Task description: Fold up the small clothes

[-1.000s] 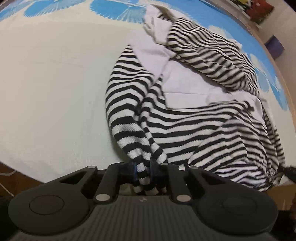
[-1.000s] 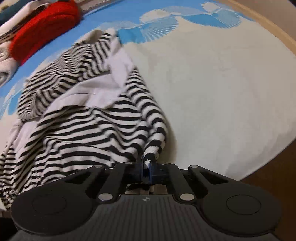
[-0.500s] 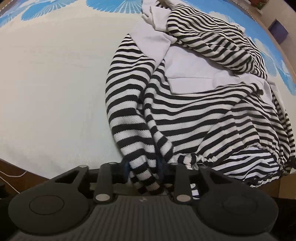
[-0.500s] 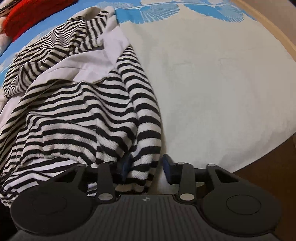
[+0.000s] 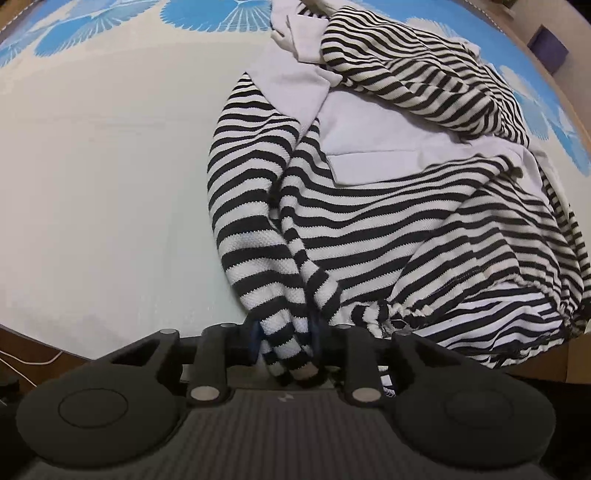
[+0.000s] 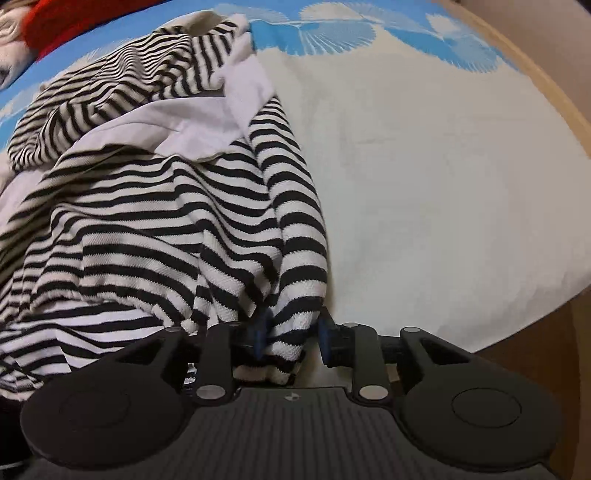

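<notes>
Striped knit top (image 5: 369,229), black-and-white, ribbed weave, plain white lining panels, lies crumpled on a pale cloth (image 5: 103,184) with blue fan prints along the far edge. Left wrist view: left tool (image 5: 284,332), jaws just opened a little, narrow gap; bunched sleeve cuff sits between blue pads (image 5: 255,334), filling the gap, pads touching the fabric. Gathered hem beside it on the right. Right wrist view: same striped knit top (image 6: 147,221) heaped left, red fabric (image 6: 66,22) at far corner. Right tool (image 6: 291,338) jaws part-open, just eased inward; cuff fold lies between, against left pad, right pad (image 6: 325,339) clear of it.
</notes>
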